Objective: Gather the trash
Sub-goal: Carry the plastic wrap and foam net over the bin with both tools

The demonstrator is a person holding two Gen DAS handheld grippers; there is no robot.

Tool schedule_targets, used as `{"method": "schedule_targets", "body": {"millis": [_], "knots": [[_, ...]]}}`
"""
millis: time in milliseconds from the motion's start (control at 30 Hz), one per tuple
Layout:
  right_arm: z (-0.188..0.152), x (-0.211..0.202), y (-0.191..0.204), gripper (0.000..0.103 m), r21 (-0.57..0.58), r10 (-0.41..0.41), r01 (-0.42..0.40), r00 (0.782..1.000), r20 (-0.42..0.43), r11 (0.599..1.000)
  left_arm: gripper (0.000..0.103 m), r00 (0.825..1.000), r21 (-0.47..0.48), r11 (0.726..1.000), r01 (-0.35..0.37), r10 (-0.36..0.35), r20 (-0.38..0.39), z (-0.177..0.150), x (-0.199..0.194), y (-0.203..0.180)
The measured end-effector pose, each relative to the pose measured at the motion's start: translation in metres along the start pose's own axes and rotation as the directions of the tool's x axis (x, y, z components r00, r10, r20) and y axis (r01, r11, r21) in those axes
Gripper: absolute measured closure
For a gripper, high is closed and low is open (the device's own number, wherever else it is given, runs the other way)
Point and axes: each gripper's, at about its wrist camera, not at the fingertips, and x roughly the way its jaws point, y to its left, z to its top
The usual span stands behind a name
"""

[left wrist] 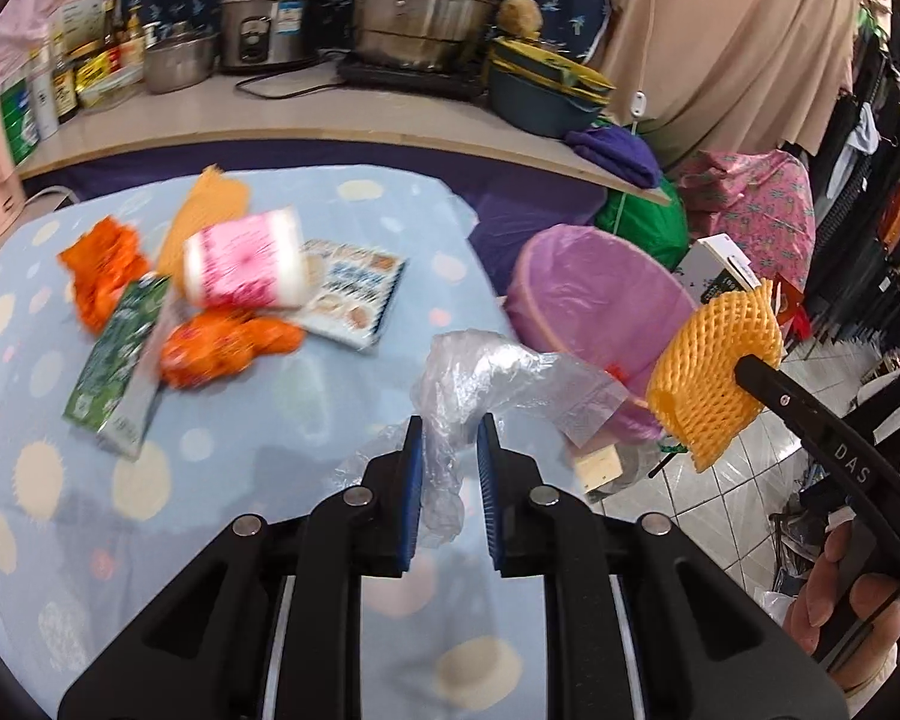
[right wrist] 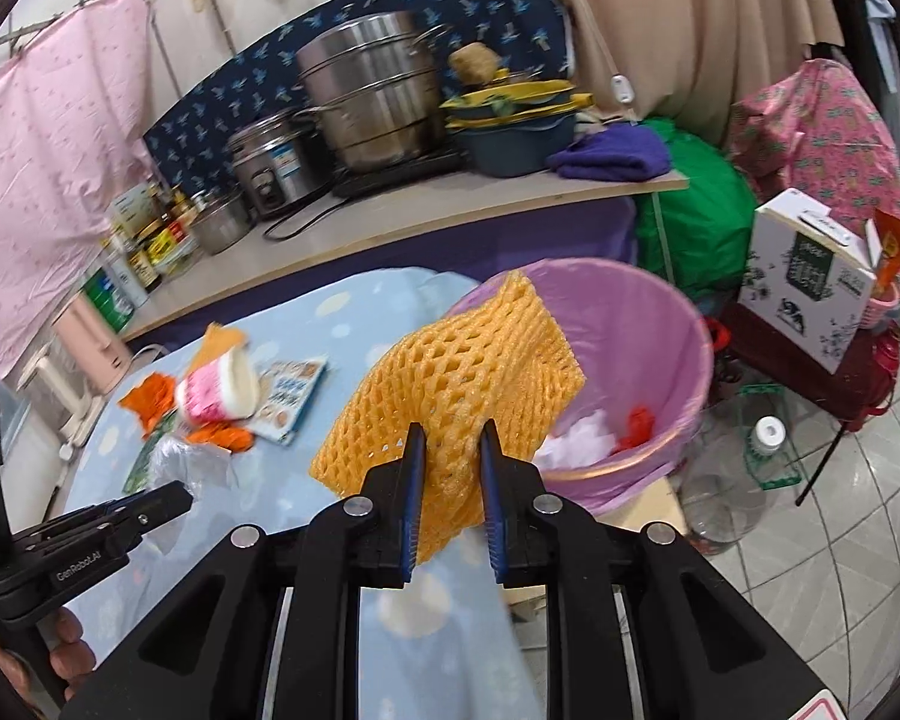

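Both grippers loaded: left gripper [left wrist: 449,438] nearly closed, pinching a clear bag [left wrist: 486,372]; right gripper [right wrist: 453,447] nearly closed on a yellow foam net [right wrist: 450,360]. Net hangs at the near rim of the pink-lined bin [right wrist: 678,324], likely lined up for a drop. More trash lies far left on the table [left wrist: 240,480].

Both views are taken from fisheye cameras mounted on the hand-held grippers, looking forward and downward along the fingers. In the left wrist view, the left gripper [left wrist: 449,429] is seen close at the bottom edge, with the blue dotted tablecloth [left wrist: 222,480] beneath and the kitchen counter [left wrist: 330,120] beyond. The right wrist view is aimed past the right gripper [right wrist: 453,438] toward the pink-lined bin [right wrist: 642,324]. Shared by both are the tablecloth, bin, counter and steel pots [right wrist: 372,96].
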Motion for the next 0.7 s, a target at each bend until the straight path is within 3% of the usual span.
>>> {"method": "schedule_targets", "body": {"millis": [300,433,700], "knots": [[0.039,0.026,-0.061,0.085,0.039,-0.098,0.097,0.995,0.024,0.994,0.086,0.995,0.076,0.992,0.103,-0.104,0.004,0.053,0.051,-0.076],[0.047,0.048,-0.076,0.084,0.046,-0.114,0.114,0.993,-0.007,0.992,0.086,0.995,0.104,0.990,0.095,-0.096,0.003,0.067,0.077,-0.100],[0.049,0.090,-0.095,0.081,0.048,-0.119,0.122,0.991,-0.063,0.991,0.086,0.990,0.116,0.986,0.116,-0.107,-0.087,0.079,0.138,-0.126]]}}
